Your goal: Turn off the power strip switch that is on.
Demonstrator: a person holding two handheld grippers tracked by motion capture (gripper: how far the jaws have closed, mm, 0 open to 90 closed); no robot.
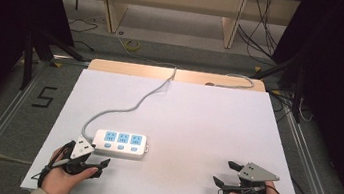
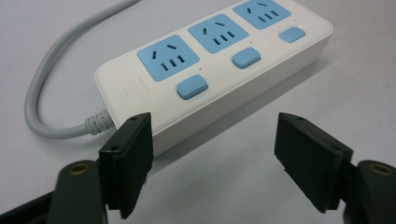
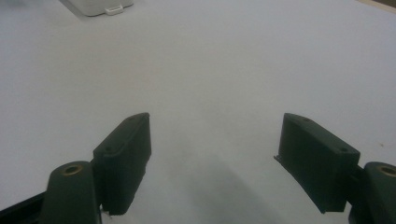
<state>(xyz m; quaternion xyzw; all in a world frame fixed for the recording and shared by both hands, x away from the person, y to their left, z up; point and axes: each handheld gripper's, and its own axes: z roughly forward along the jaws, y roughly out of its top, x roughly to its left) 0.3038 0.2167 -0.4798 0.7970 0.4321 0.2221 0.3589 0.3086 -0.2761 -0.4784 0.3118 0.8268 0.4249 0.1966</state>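
At the near left corner of the white desk (image 1: 178, 113) a hand holds the left tool (image 1: 96, 160), its jaws spread wide with nothing between them. In the left gripper view the tool (image 2: 212, 163) points at the near end of the power strip (image 2: 210, 60); one jaw tip overlaps the strip's cable-end corner in that view, but whether it touches I cannot tell, and the other stands clear over bare desk. The power strip (image 1: 121, 143) lies flat just beyond that tool, left of the desk's middle, a white bar with three blue sockets and three blue switches (one switch below each socket). Its grey cable (image 1: 133, 104) leaves the left end, loops, and runs away toward the far edge. Well apart, at the near right corner, the other hand holds the right tool (image 1: 225, 172), likewise released, its jaws parted over the desk. In the right gripper view the tool (image 3: 215, 154) has only white surface between its jaws.
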